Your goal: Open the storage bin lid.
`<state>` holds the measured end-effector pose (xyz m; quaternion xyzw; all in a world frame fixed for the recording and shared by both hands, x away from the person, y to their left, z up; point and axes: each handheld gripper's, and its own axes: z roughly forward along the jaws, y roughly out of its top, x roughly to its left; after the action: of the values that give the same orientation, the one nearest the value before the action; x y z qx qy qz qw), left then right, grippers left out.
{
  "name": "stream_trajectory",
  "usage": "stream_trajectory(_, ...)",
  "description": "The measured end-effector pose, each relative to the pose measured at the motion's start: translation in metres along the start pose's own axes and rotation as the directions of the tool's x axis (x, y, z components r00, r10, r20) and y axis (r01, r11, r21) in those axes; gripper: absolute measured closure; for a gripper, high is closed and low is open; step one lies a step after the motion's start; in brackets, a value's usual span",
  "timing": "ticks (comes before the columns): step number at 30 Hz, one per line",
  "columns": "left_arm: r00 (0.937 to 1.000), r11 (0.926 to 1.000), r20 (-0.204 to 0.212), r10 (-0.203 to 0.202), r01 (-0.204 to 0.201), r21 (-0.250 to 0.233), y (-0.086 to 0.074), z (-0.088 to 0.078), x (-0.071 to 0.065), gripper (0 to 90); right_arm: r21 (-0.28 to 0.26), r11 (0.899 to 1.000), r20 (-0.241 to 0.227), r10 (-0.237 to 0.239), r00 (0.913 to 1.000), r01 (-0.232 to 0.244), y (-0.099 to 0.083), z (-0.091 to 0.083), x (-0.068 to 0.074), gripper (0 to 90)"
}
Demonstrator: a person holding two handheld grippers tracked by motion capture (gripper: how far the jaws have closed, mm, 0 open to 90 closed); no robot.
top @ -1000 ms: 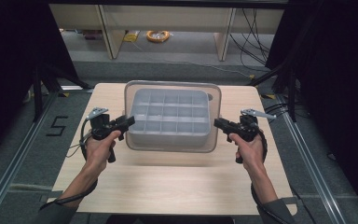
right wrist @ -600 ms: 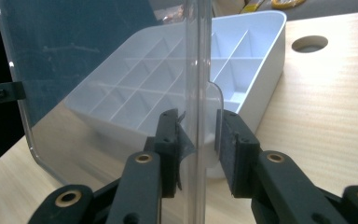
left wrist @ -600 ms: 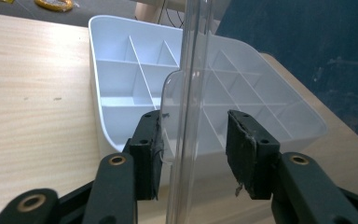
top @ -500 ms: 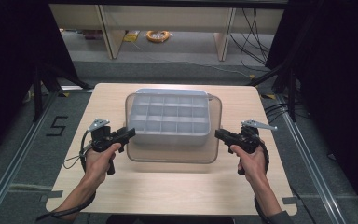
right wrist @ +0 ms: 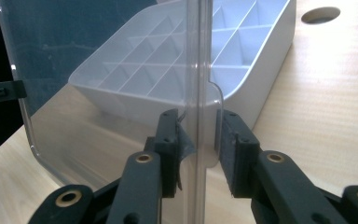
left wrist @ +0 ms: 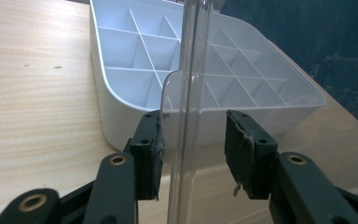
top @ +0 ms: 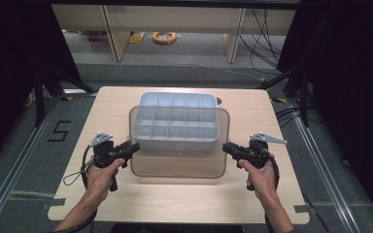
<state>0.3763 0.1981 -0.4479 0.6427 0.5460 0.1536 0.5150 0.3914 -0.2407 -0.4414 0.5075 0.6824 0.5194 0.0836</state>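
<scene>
A clear, flat rectangular plastic lid (top: 178, 165) with rounded corners is held level above the pale wooden tabletop (top: 102, 104) by its two short ends, as seen from the high view. At the left, the left claw (top: 131, 148) is gripped in the person's left hand (top: 101, 175), a black cable looping from it toward the tabletop's near left corner, a grey three-cornered plate on top. In the left gripper view, the left claw (left wrist: 193, 140) is closed on a small tab at the lid's edge (left wrist: 186, 93), the black pads pressing the tab from either side.

In the middle, a white plastic organiser tray (top: 175, 121) divided into a grid of small compartments rests on the tabletop toward its far side. The near part of the tray is overlapped by the far part of the clear lid, through which the compartments are seen; the lid's near part hangs over bare wood. Whether lid and tray are touching cannot be told. A small round hole (top: 218, 101) in the tabletop is seen just beside the tray's far right corner.

At the right, the right claw (top: 227, 147) is carried in the person's right hand (top: 261, 177), also topped by a grey plate. In the right gripper view, the right claw (right wrist: 196, 135) is clamped on the matching tab of the lid (right wrist: 121, 70), with the white tray (right wrist: 242, 42) lying beyond it.
</scene>
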Motion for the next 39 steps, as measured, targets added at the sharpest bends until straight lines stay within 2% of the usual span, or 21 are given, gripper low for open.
stream_trajectory(2, 1.0000, 1.0000, 0.009, 0.002, -0.002, 0.006, -0.004, -0.003, 0.000, 57.1, 0.004, 1.000, -0.004, -0.008, 1.0000, 0.008, -0.004, -0.001, 0.000, 71.4)
stream_trajectory(3, 1.0000, 1.0000, 0.007, -0.005, 0.005, 0.008, -0.006, -0.004, 0.000, 57.2, -0.007, 0.999, -0.010, -0.034, 0.9994, 0.034, -0.006, -0.002, -0.002, 71.5)
stream_trajectory(5, 1.0000, 0.9999, 0.004, -0.007, 0.007, 0.013, -0.008, -0.006, -0.001, 57.2, -0.002, 1.000, -0.011, -0.028, 0.9995, 0.028, -0.009, -0.004, -0.001, 71.5)
stream_trajectory(6, 0.9999, 0.9999, 0.009, -0.006, 0.006, 0.014, -0.010, -0.007, -0.001, 57.1, 0.016, 1.000, -0.019, 0.014, 0.9997, -0.014, -0.010, -0.007, 0.003, 71.6)
stream_trajectory(7, 0.9999, 0.9998, 0.012, -0.004, 0.004, 0.018, -0.011, -0.008, -0.001, 57.0, 0.006, 1.000, -0.021, -0.020, 0.9996, 0.020, -0.011, -0.006, 0.002, 71.6)
stream_trajectory(8, 0.9999, 0.9998, 0.010, -0.007, 0.007, 0.021, -0.012, -0.009, -0.001, 57.0, 0.019, 1.000, -0.019, 0.011, 0.9998, -0.011, -0.012, -0.009, 0.005, 71.8)
stream_trajectory(11, 0.9997, 0.9994, 0.019, -0.015, 0.014, 0.030, -0.018, -0.012, -0.001, 57.0, 0.015, 0.999, -0.021, -0.028, 0.9994, 0.029, -0.016, -0.011, 0.004, 72.1)
stream_trajectory(13, 0.9996, 0.9989, 0.021, -0.016, 0.015, 0.043, -0.021, -0.015, -0.002, 57.3, 0.030, 0.999, -0.029, 0.013, 0.9995, -0.013, -0.020, -0.015, 0.008, 72.1)
stream_trajectory(14, 0.9995, 0.9991, 0.028, -0.014, 0.012, 0.042, -0.023, -0.017, -0.002, 57.3, 0.023, 0.999, -0.030, -0.024, 0.9993, 0.025, -0.021, -0.016, 0.005, 72.1)
stream_trajectory(17, 0.9996, 0.9991, 0.024, -0.013, 0.012, 0.040, -0.028, -0.022, -0.005, 57.4, 0.025, 0.999, -0.025, -0.033, 0.9991, 0.034, -0.026, -0.019, 0.007, 72.1)
stream_trajectory(19, 0.9998, 0.9992, 0.021, 0.000, 0.000, 0.040, -0.029, -0.027, -0.007, 57.3, 0.033, 0.999, -0.029, 0.005, 0.9996, -0.004, -0.030, -0.023, 0.012, 72.2)
stream_trajectory(21, 0.9997, 0.9993, 0.022, 0.006, -0.007, 0.037, -0.031, -0.031, -0.009, 57.4, 0.028, 0.999, -0.039, -0.024, 0.9990, 0.025, -0.032, -0.025, 0.012, 72.2)
stream_trajectory(26, 0.9996, 0.9987, 0.024, 0.012, -0.014, 0.050, -0.041, -0.040, -0.012, 57.3, 0.024, 0.999, -0.042, -0.029, 0.9987, 0.030, -0.036, -0.033, 0.019, 72.3)
stream_trajectory(30, 0.9997, 0.9980, 0.025, 0.004, -0.005, 0.063, -0.048, -0.042, -0.012, 57.3, 0.028, 0.999, -0.038, -0.027, 0.9989, 0.028, -0.041, -0.035, 0.022, 72.3)
stream_trajectory(32, 0.9995, 0.9975, 0.032, 0.007, -0.009, 0.071, -0.051, -0.041, -0.011, 57.3, 0.030, 0.998, -0.030, -0.058, 0.9979, 0.059, -0.043, -0.035, 0.020, 72.3)
stream_trajectory(34, 0.9995, 0.9966, 0.030, 0.003, -0.005, 0.082, -0.054, -0.039, -0.010, 57.3, 0.041, 0.998, -0.021, -0.051, 0.9985, 0.052, -0.046, -0.036, 0.021, 72.3)
stream_trajectory(35, 0.9996, 0.9962, 0.029, 0.006, -0.009, 0.087, -0.055, -0.038, -0.009, 57.0, 0.065, 0.998, -0.028, -0.011, 0.9995, 0.013, -0.047, -0.037, 0.023, 72.1)
stream_trajectory(36, 0.9995, 0.9959, 0.031, 0.002, -0.005, 0.091, -0.055, -0.036, -0.008, 56.8, 0.060, 0.997, -0.022, -0.040, 0.9990, 0.041, -0.049, -0.035, 0.019, 71.7)
stream_trajectory(37, 0.9995, 0.9955, 0.030, 0.005, -0.008, 0.095, -0.056, -0.036, -0.007, 56.6, 0.061, 0.998, -0.030, -0.027, 0.9992, 0.028, -0.052, -0.032, 0.017, 71.3)
stream_trajectory(38, 0.9996, 0.9948, 0.028, 0.002, -0.005, 0.101, -0.056, -0.035, -0.007, 56.3, 0.082, 0.996, -0.027, 0.017, 0.9995, -0.015, -0.053, -0.033, 0.019, 70.8)
stream_trajectory(39, 0.9996, 0.9945, 0.029, 0.002, -0.005, 0.104, -0.057, -0.034, -0.007, 56.3, 0.077, 0.997, -0.029, -0.013, 0.9995, 0.016, -0.055, -0.030, 0.014, 70.1)
